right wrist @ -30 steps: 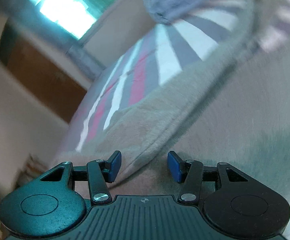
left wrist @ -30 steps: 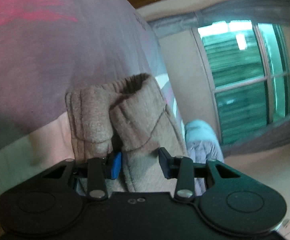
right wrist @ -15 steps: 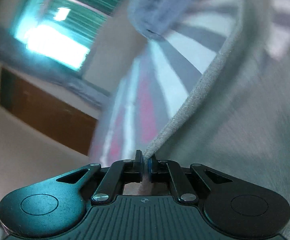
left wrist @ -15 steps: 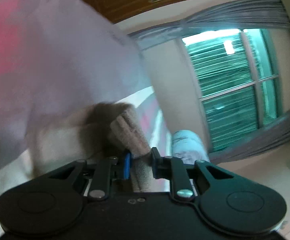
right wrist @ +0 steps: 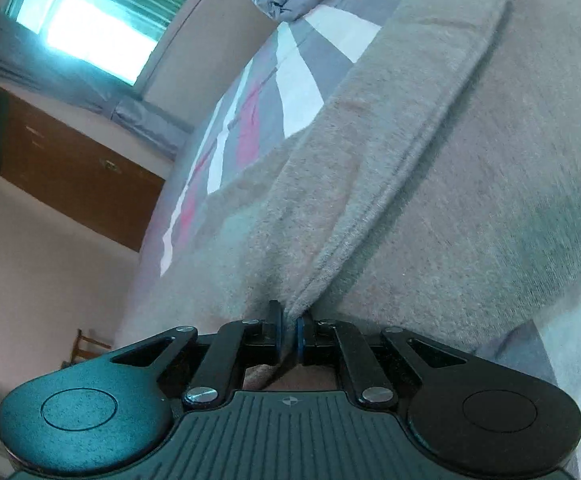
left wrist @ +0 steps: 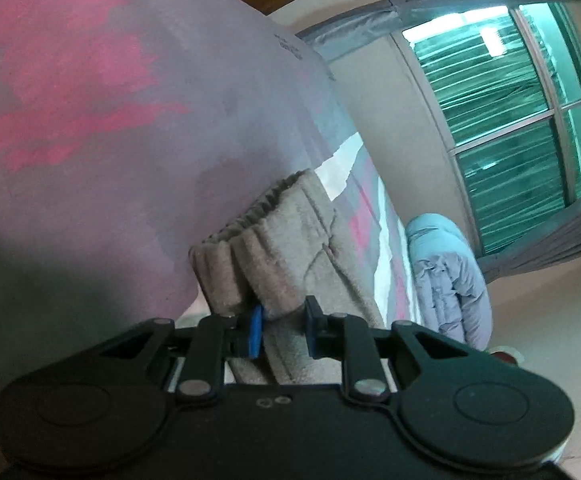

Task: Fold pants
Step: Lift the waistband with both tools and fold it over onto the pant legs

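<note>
The pants are beige fleece and lie on a striped bed sheet. In the left wrist view their gathered elastic waistband (left wrist: 274, 248) stands bunched in front of my left gripper (left wrist: 282, 330), whose blue-padded jaws are closed on a thick fold of it. In the right wrist view the pants (right wrist: 430, 184) fill most of the frame, and my right gripper (right wrist: 288, 334) is shut on a seamed edge fold of the fabric. The rest of the pants is hidden below both grippers.
The bed sheet (right wrist: 302, 72) has grey, white and pink stripes. A rolled blue-grey quilt (left wrist: 446, 276) lies at the bed's far side by the window (left wrist: 510, 128). A brown wooden door (right wrist: 62, 160) and a chair (right wrist: 86, 346) stand beyond the bed.
Both grippers closed on the pants during the last second. The left jaws now stand a little wider around a thicker fold, and the waistband is pulled closer. The right camera view has settled.
</note>
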Demonstrator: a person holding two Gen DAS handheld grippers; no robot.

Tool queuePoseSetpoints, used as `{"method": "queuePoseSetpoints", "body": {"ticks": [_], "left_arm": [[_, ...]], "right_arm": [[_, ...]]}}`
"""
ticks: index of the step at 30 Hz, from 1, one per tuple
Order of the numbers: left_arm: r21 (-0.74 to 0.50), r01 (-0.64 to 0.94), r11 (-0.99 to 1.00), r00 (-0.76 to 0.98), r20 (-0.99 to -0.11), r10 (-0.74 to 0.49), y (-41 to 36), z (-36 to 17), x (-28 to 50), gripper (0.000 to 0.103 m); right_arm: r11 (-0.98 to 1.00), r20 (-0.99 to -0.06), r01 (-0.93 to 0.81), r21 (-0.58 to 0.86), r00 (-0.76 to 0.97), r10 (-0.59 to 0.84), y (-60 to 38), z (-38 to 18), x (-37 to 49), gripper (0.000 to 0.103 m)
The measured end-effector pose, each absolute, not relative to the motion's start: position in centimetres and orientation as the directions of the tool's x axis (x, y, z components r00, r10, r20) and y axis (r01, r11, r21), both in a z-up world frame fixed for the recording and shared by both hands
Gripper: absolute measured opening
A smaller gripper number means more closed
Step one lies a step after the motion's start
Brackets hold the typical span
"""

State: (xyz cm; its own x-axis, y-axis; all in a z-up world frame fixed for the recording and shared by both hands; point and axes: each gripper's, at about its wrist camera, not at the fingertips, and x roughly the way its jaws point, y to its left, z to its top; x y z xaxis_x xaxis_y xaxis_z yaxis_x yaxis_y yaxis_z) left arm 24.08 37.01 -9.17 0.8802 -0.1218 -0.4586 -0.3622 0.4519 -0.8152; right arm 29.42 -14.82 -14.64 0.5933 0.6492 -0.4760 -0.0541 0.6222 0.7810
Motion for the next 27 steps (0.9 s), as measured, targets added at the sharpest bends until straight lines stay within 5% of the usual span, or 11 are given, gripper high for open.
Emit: {"method": "queuePoseSetpoints", "body": {"ticks": [6,10,18,20,21,22,24,25,27], "left_arm": [[-0.738,-0.357,0.573,0.866,-0.492,-0.095,37.0,-6.6,23.7,0.011],[-0.730,-0.383,0.566,0.833,-0.538,-0.130,37.4,-8.3,24.6,0.011],[-0.668,-0.402,0.625,0.805,-0.584,-0.106,37.0,-7.3,24.3,0.015],[-0.687,-0.414,0.597,0.816,-0.571,-0.092,36.5,-6.6,23.9,0.020],[-0.686,-0.422,0.592,0.819,-0.569,-0.076,36.2,-6.2,23.4,0.032],[-0.676,-0.433,0.596,0.820,-0.570,-0.050,35.8,-5.8,22.7,0.057],[-0.637,-0.455,0.622,0.820,-0.573,0.013,34.2,-4.7,21.5,0.079],[-0.634,-0.445,0.632,0.825,-0.565,0.015,33.5,-4.5,20.8,0.076],[-0.648,-0.419,0.636,0.825,-0.564,-0.032,31.5,-4.4,20.3,0.073]], "right_arm": [[0.599,-0.392,-0.153,0.786,0.626,0.674,-14.9,-9.8,30.1,0.005],[0.700,-0.521,-0.105,0.707,0.592,0.615,-13.5,-11.8,29.7,0.005],[0.666,-0.501,-0.095,0.740,0.583,0.640,-13.5,-12.8,30.8,0.005],[0.625,-0.485,-0.074,0.777,0.563,0.669,-14.6,-13.5,31.4,0.006],[0.593,-0.471,-0.052,0.803,0.554,0.686,-15.4,-13.6,31.5,0.009],[0.571,-0.455,-0.039,0.820,0.561,0.692,-16.2,-13.4,31.5,0.021],[0.570,-0.432,-0.045,0.820,0.605,0.669,-18.2,-11.4,30.9,0.042],[0.564,-0.412,-0.054,0.824,0.627,0.661,-19.4,-10.8,30.4,0.054],[0.557,-0.380,-0.061,0.829,0.668,0.639,-21.7,-9.9,29.9,0.056]]}}
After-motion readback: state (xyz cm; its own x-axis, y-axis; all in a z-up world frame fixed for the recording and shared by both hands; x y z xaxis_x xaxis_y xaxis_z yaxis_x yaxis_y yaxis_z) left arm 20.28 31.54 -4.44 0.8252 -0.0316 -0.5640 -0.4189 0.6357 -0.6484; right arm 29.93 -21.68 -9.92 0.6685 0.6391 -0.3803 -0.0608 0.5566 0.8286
